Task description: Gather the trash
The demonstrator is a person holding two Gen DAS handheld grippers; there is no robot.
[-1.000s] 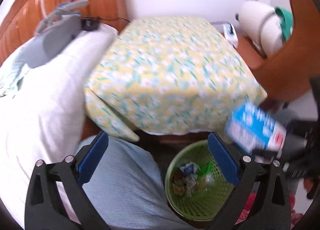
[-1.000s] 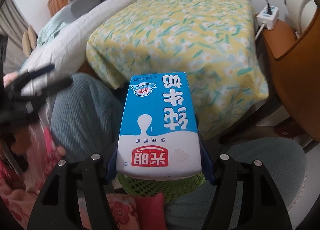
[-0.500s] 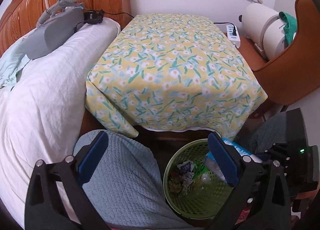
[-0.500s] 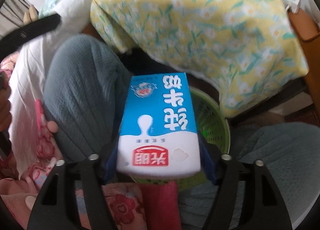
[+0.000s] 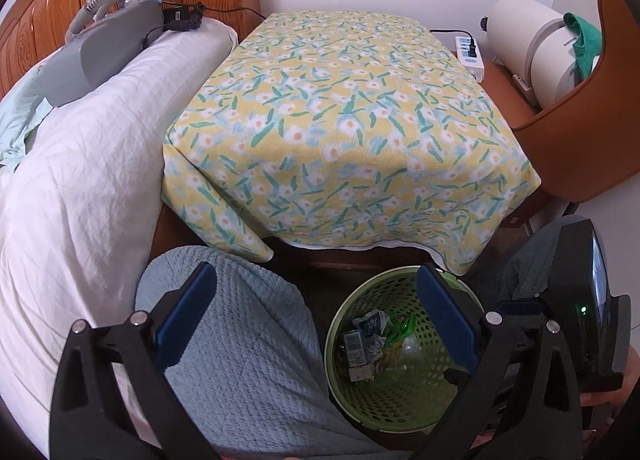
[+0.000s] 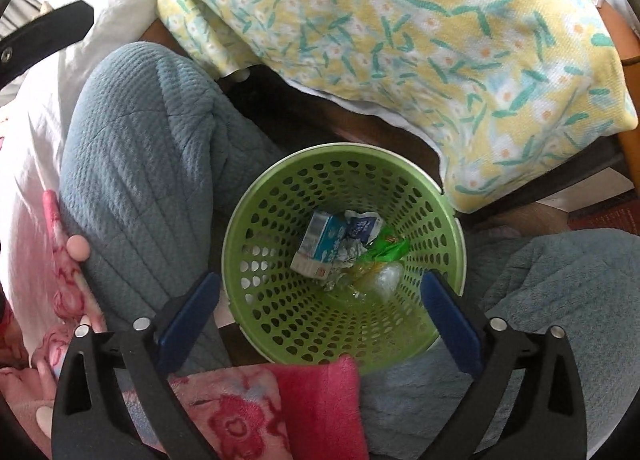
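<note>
A green perforated trash basket (image 6: 280,300) stands on the floor between the person's knees; it also shows in the left wrist view (image 5: 400,396). A blue and white milk carton (image 6: 320,246) lies inside it on crumpled wrappers and a clear plastic piece (image 6: 384,278); the carton also shows in the left wrist view (image 5: 355,352). My right gripper (image 6: 320,316) is open and empty, directly above the basket. My left gripper (image 5: 316,320) is open and empty, above the left knee and the basket's left rim.
A low table under a yellow floral cloth (image 5: 348,119) stands just behind the basket. A white-sheeted bed (image 5: 72,179) with a grey device (image 5: 100,55) is at the left. A brown chair (image 5: 592,131) and a white appliance (image 5: 528,43) are at the right. Grey-blue trouser knees (image 6: 132,163) flank the basket.
The right gripper moved down over the basket, opened, and the milk carton dropped in. The left gripper stayed open and nearly still.
</note>
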